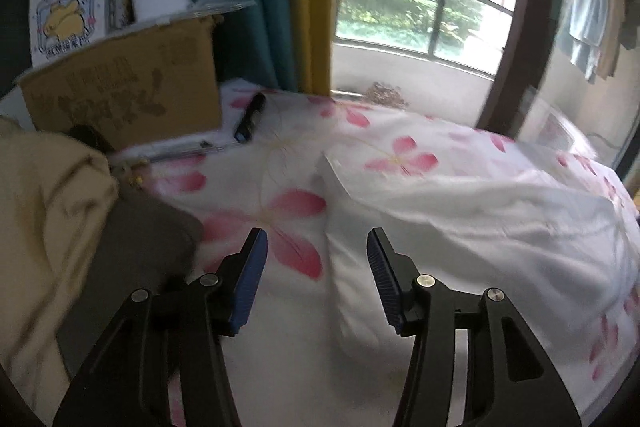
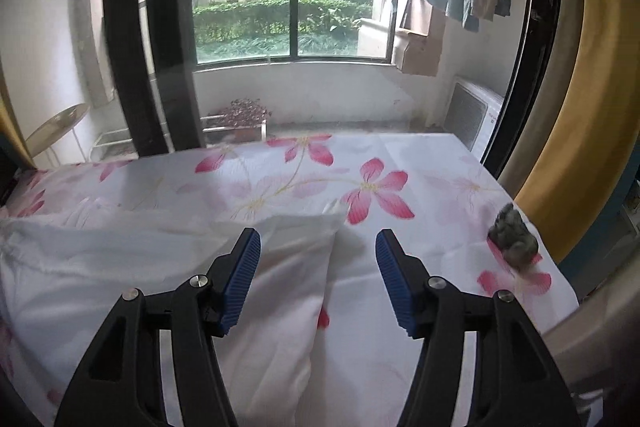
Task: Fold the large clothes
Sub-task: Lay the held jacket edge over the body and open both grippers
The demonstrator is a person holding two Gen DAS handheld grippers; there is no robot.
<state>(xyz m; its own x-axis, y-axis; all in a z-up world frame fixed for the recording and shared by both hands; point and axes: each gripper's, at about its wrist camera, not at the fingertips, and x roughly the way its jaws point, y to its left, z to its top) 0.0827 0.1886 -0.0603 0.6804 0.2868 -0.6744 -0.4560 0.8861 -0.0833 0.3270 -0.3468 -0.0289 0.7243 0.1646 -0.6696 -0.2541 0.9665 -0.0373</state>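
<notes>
Left tool and right tool both gape, holding nothing, above the bed. White garment lies rumpled across the flowered sheet. Judgement: pinch one layer at opposite edges, lift evenly, smooth before folding.

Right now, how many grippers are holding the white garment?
0. The left gripper hangs open over the white garment's left edge; the right gripper hangs open over its right edge. Neither one pinches cloth.
</notes>
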